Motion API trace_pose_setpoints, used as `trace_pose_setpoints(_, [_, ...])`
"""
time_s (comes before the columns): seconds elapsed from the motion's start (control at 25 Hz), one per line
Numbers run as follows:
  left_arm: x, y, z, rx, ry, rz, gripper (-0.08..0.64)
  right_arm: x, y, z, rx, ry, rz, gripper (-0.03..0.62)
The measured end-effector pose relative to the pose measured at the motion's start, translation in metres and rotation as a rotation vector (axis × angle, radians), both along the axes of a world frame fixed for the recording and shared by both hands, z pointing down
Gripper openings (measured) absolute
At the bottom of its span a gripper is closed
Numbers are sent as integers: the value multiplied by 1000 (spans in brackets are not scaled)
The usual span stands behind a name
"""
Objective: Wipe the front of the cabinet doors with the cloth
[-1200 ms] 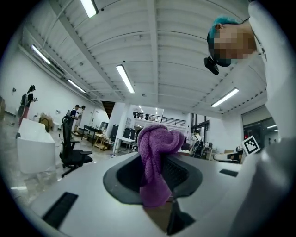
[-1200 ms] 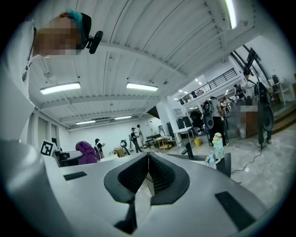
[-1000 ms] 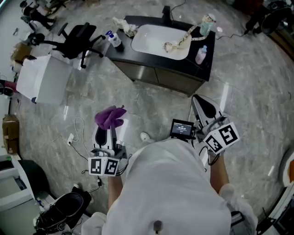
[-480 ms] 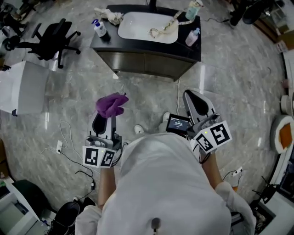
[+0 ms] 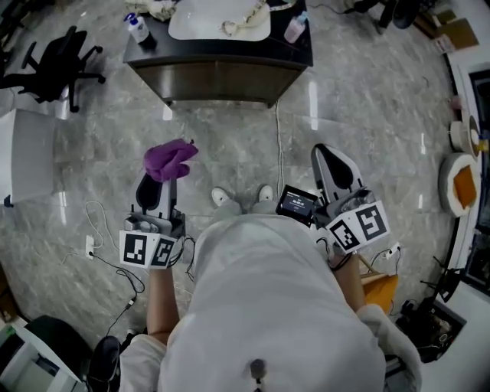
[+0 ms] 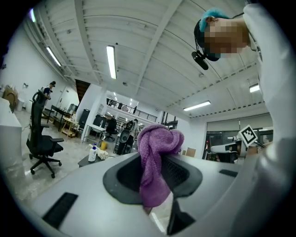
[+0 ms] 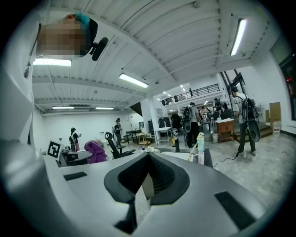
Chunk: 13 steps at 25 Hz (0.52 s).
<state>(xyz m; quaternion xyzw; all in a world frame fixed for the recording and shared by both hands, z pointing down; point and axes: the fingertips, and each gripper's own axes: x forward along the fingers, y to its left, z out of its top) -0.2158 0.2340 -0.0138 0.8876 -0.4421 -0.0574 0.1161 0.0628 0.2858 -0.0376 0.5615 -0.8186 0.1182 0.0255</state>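
Left gripper (image 6: 152, 185) is clamped on the purple cloth (image 5: 168, 158), held well apart from the cabinet (image 5: 222, 83) doors. Right gripper (image 7: 144, 180) jaws are together, empty, equally far from the cabinet.

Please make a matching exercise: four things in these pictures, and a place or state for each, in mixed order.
1 purple terry cloth
2 white oval sink basin
3 black swivel office chair
4 right gripper

a shut, empty
b on the floor
c held in the left gripper
d in the dark cabinet top

Pairs: 1-c, 2-d, 3-b, 4-a
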Motion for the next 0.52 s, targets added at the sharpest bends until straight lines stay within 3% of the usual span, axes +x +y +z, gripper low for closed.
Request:
trace_pose_setpoints(0.2, [31, 49, -14, 22, 37, -41, 109, 33, 44, -4, 32, -17, -2, 28])
trace_pose_setpoints(0.52, [98, 166, -11, -74, 52, -153, 109, 116, 126, 23, -24, -81, -39, 28])
